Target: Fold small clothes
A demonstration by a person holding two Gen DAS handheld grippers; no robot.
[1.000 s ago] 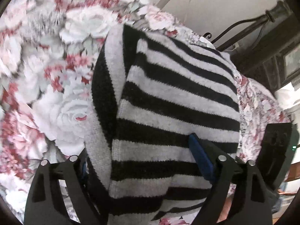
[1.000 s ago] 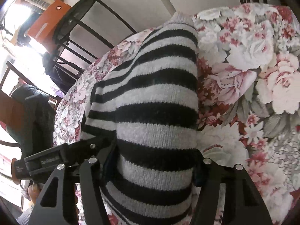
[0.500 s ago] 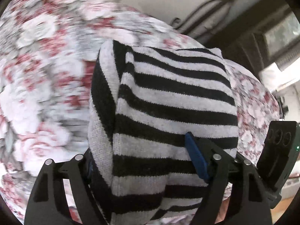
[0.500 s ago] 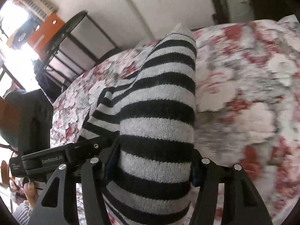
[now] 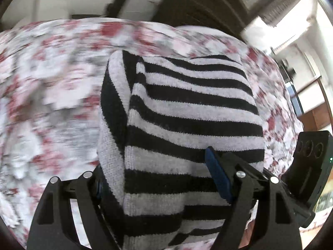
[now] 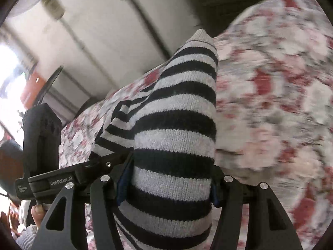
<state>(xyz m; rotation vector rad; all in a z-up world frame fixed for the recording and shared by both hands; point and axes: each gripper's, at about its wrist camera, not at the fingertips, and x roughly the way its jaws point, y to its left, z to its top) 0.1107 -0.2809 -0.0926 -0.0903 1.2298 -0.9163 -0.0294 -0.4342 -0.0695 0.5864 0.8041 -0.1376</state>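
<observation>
A black and white striped knit garment [image 5: 187,125] is folded over and hangs between both grippers above the floral bedspread [image 5: 52,93]. My left gripper [image 5: 158,179] is shut on its near edge, with thick folds bunched between the blue pads. My right gripper [image 6: 170,183] is shut on the other end of the garment [image 6: 179,129], which drapes forward from the fingers. The right gripper's body shows at the right edge of the left wrist view [image 5: 312,166]. The left gripper's body shows at the left of the right wrist view [image 6: 41,145].
The floral bedspread [image 6: 281,104] covers the bed below. A white wall [image 6: 104,31] and dark metal bed frame bars stand behind. A dark cabinet [image 5: 197,4] and bright window lie beyond the bed. A hand [image 6: 37,210] holds the left gripper.
Both grippers have lifted and tilted up with the garment held between them. More wall and furniture shows, and the bedspread is motion-blurred.
</observation>
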